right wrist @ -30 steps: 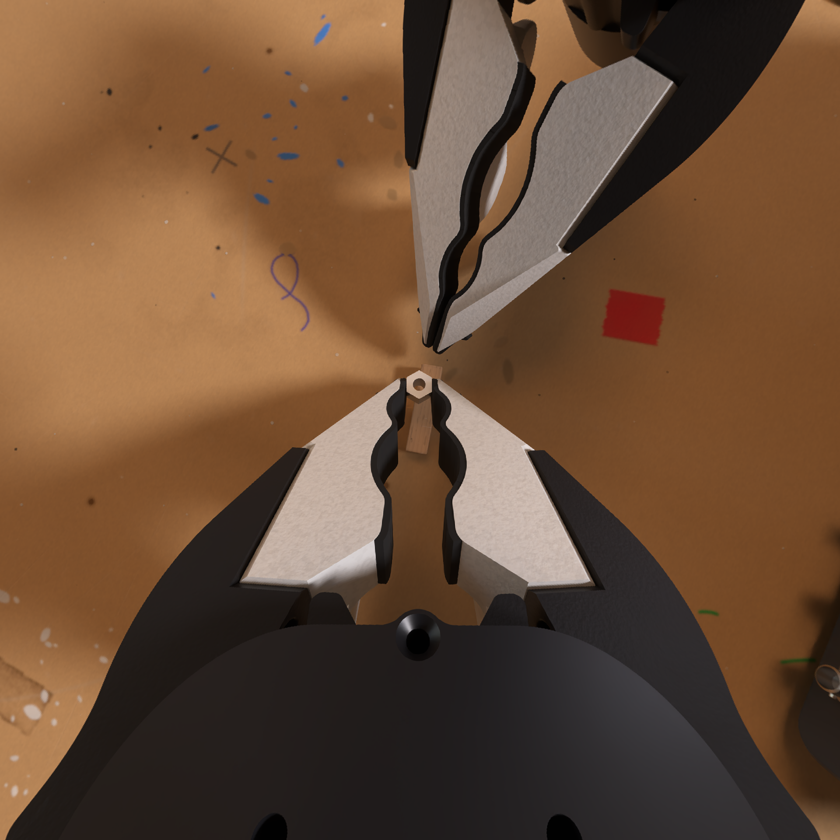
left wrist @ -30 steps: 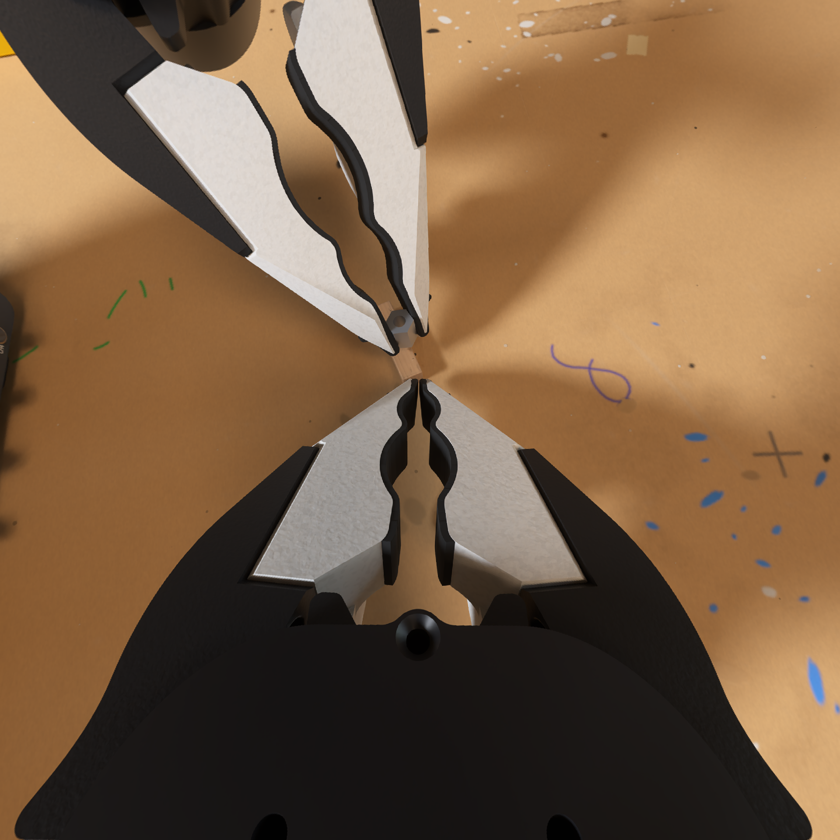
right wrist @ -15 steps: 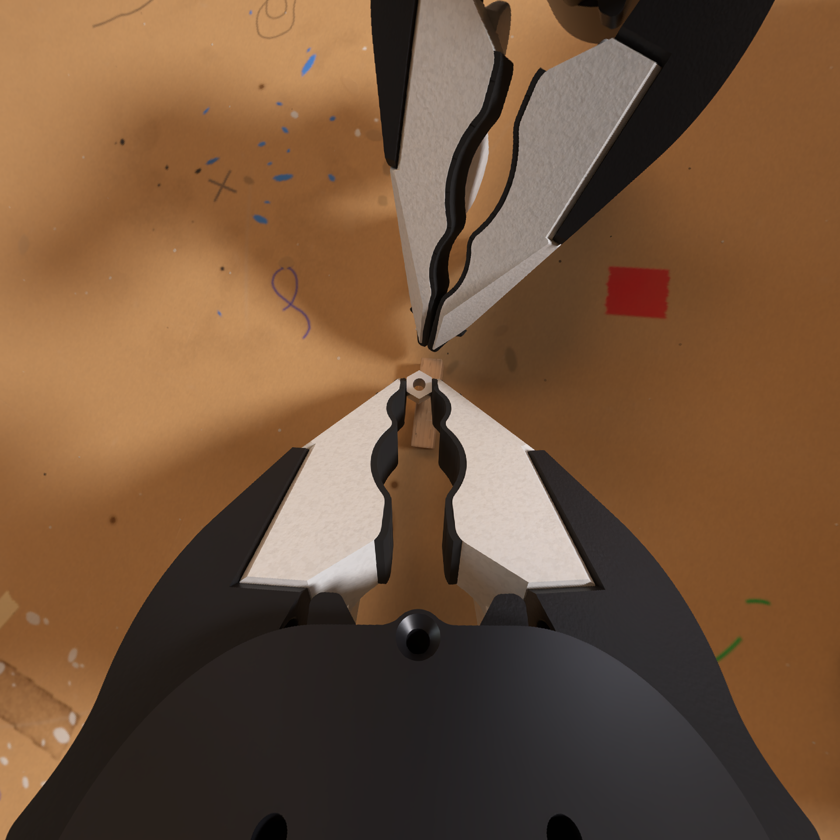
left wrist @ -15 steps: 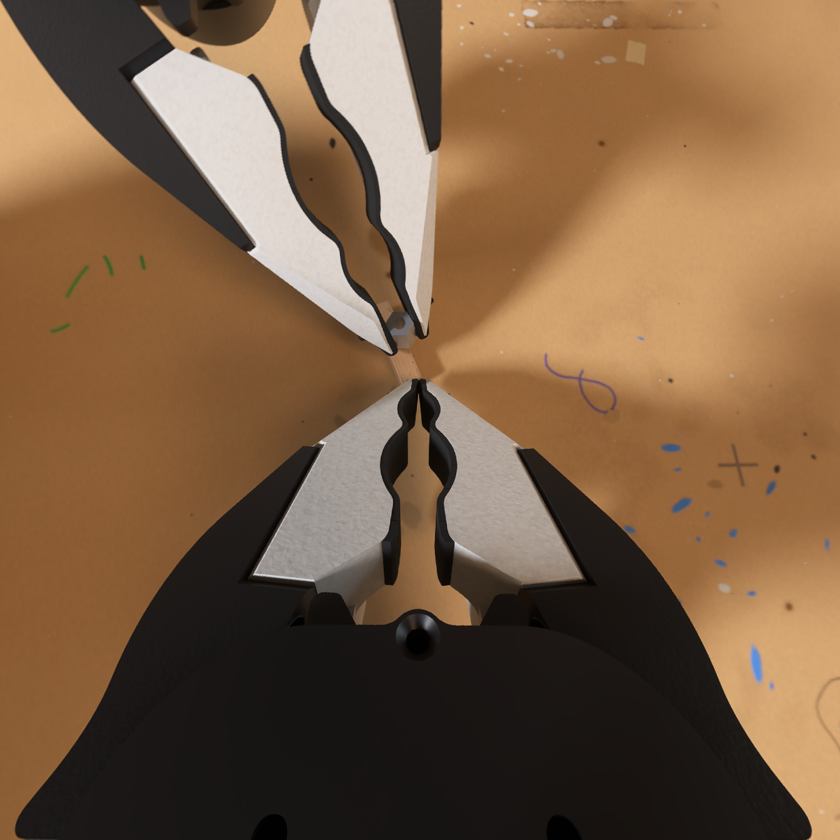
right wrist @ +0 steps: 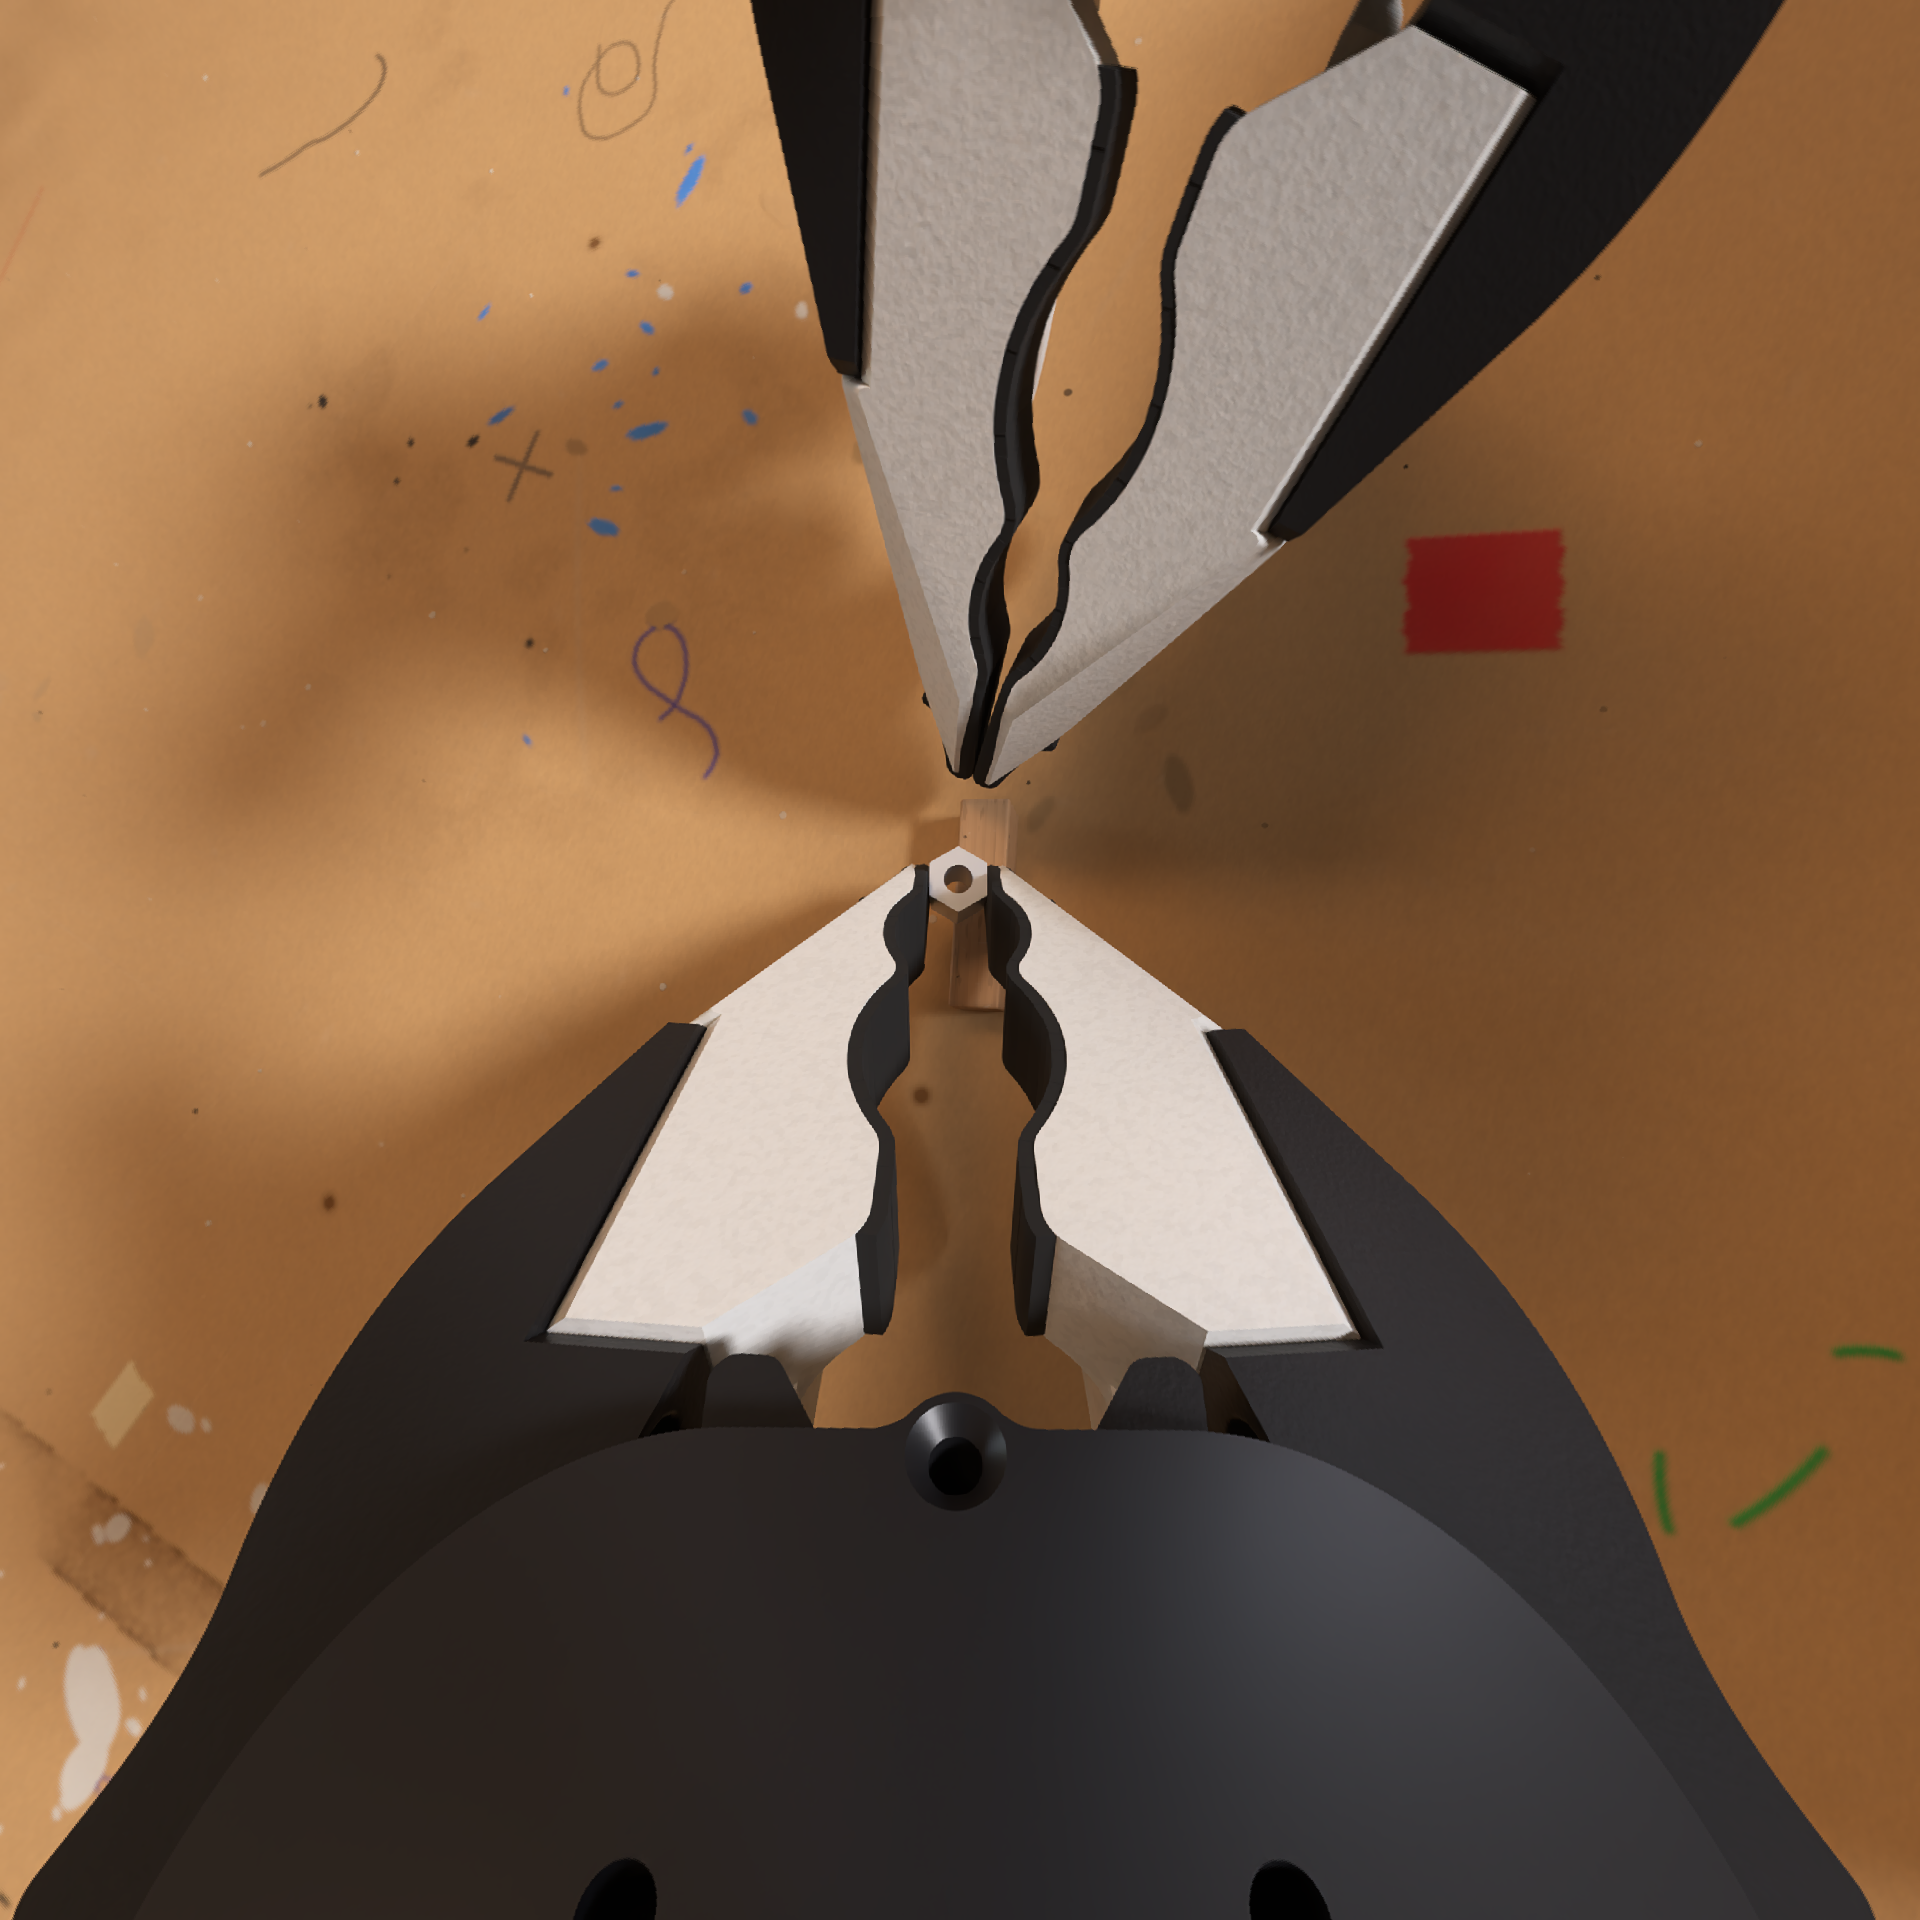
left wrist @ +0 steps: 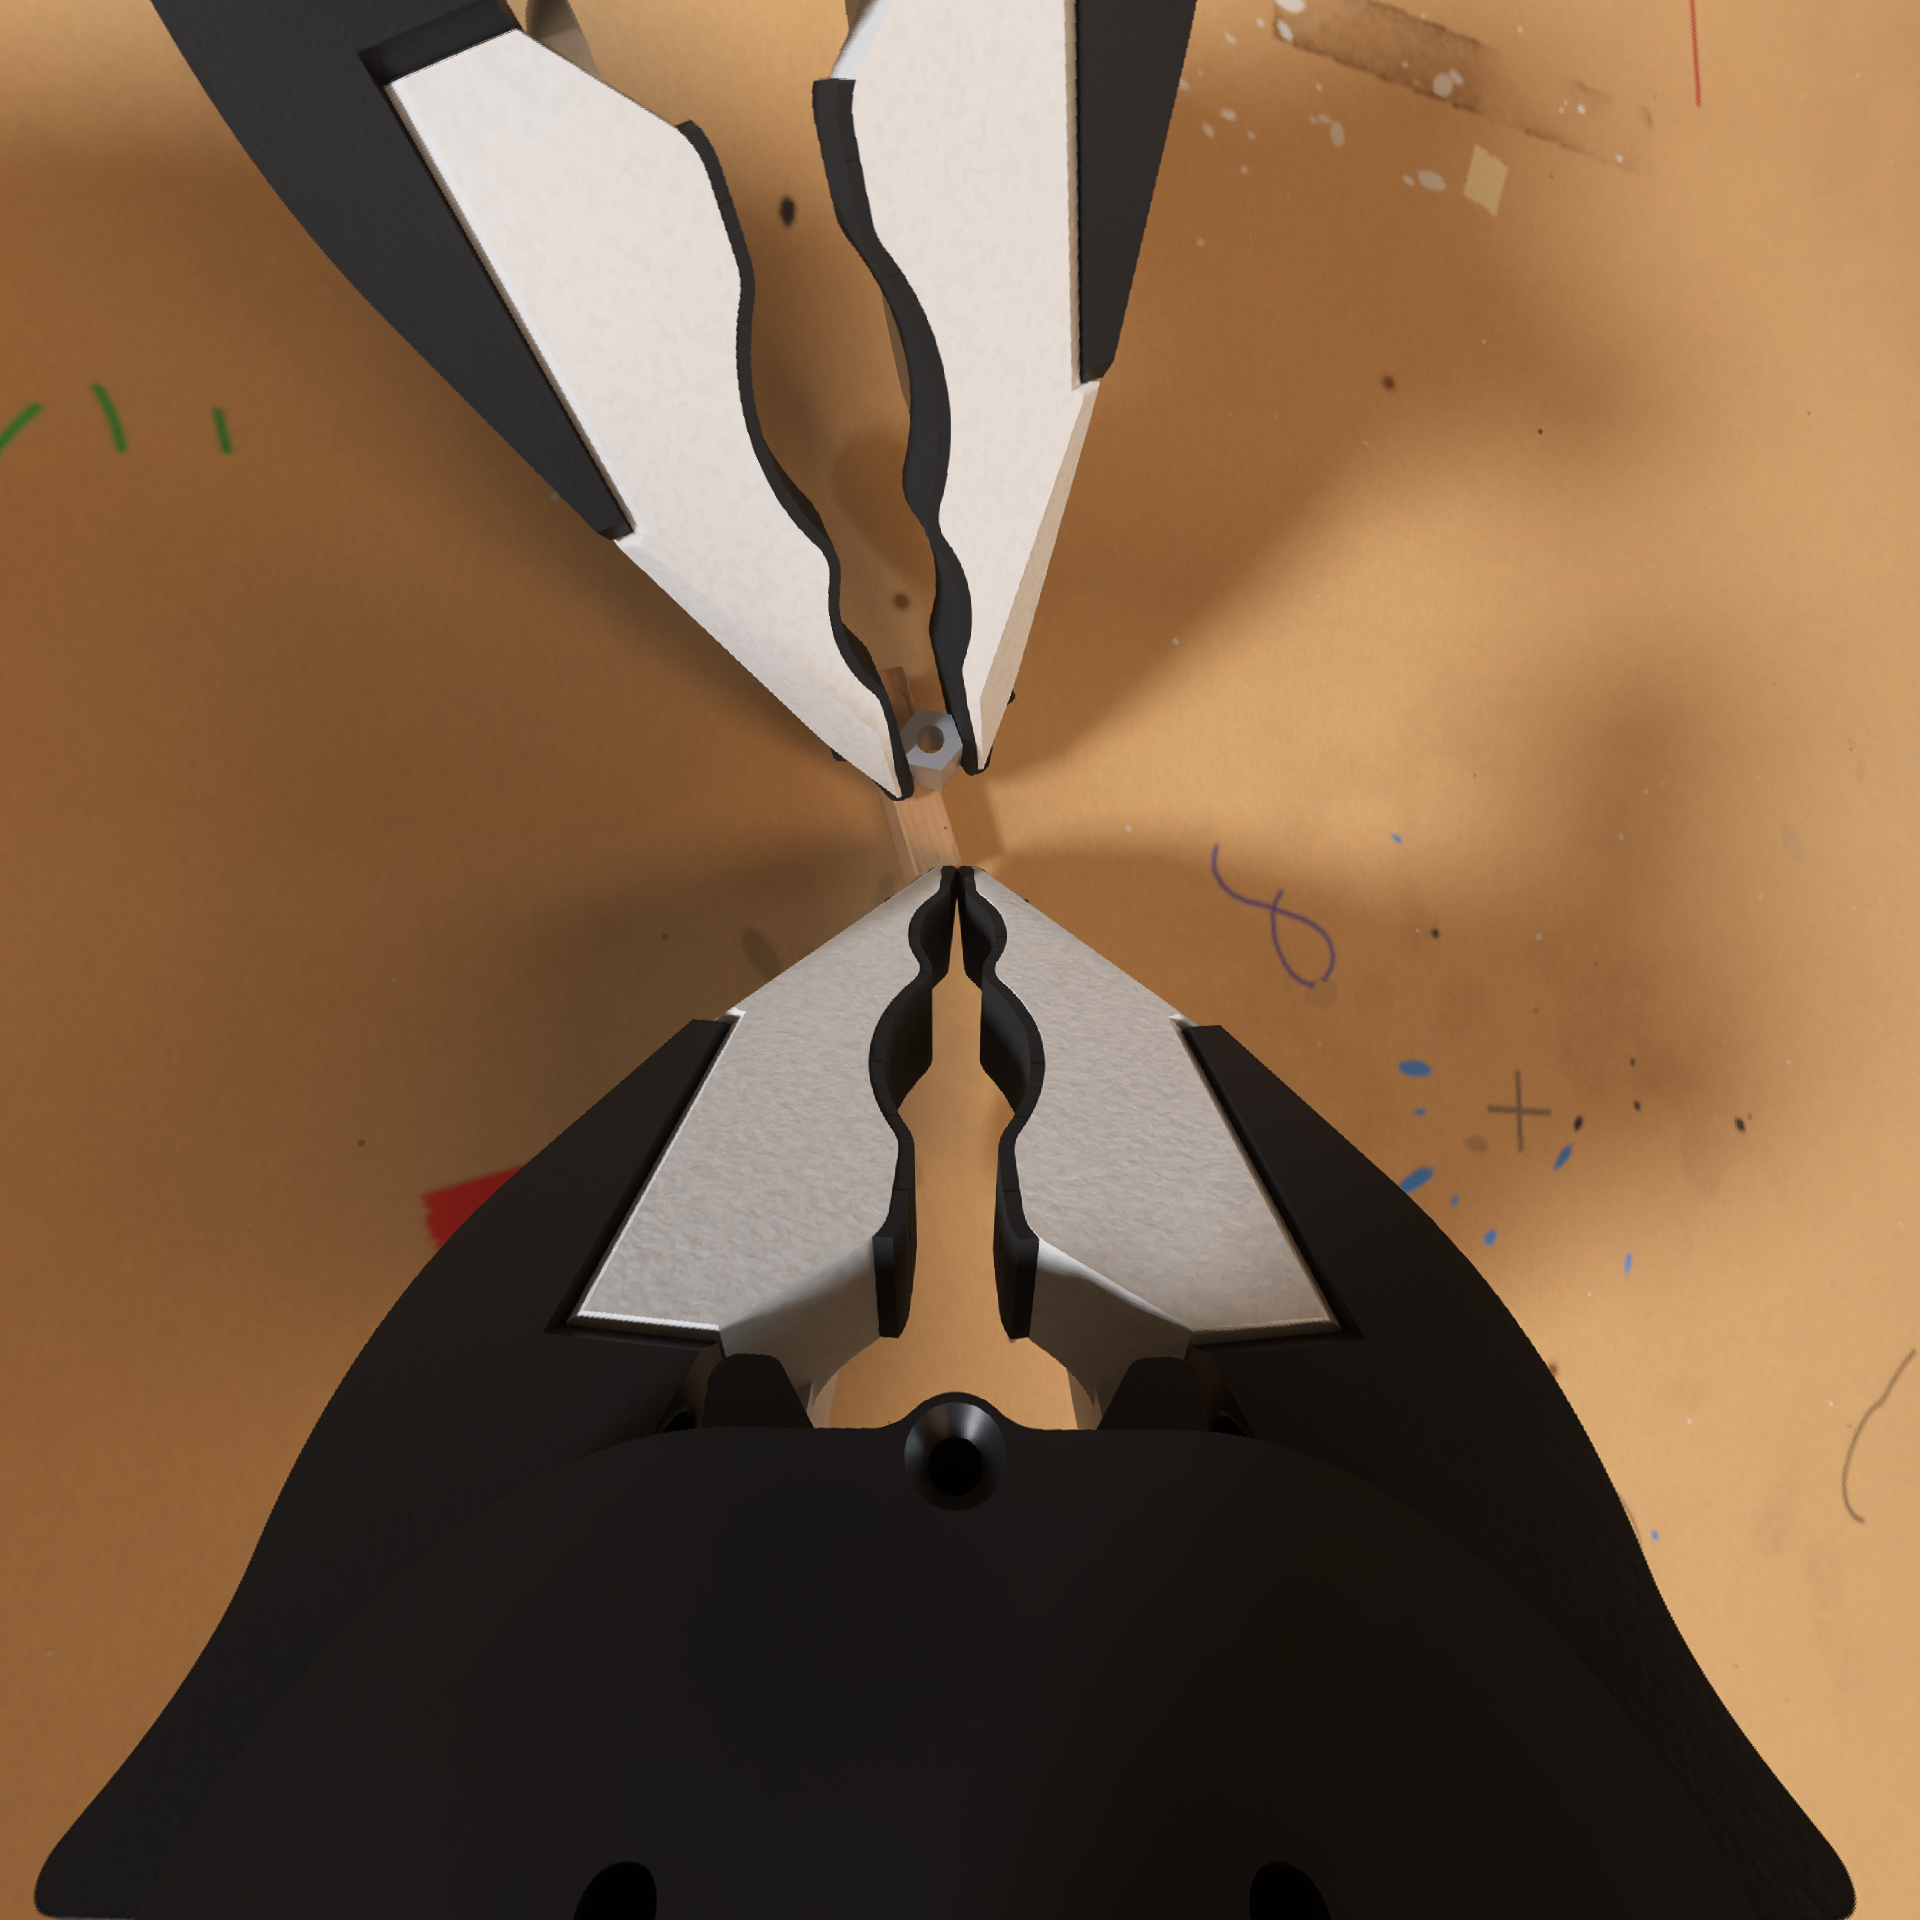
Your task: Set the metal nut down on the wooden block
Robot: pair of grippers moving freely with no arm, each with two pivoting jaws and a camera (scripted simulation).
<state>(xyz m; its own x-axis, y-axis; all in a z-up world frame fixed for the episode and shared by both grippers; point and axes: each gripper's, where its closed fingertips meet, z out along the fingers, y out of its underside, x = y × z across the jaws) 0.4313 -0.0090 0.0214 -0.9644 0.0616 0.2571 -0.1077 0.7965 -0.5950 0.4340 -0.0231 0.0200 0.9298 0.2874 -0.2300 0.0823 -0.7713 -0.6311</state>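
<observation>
Left wrist view: left gripper [left wrist: 955,871] jaws together, empty, tips at the near end of the wooden block [left wrist: 925,828]. Metal nut [left wrist: 929,742] over the block's far part, clamped in the right gripper [left wrist: 932,767].

Right wrist view: right gripper [right wrist: 957,881] jaws clamped on the nut [right wrist: 958,882], directly over the block [right wrist: 984,828].

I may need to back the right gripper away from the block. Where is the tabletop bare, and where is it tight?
Bare tabletop lies below the red square, towards the green strokes, and also left of the purple squiggle.

Crowded at the centre: the right gripper holds the metal nut over the wooden block, with the shut left gripper tip to tip.
</observation>
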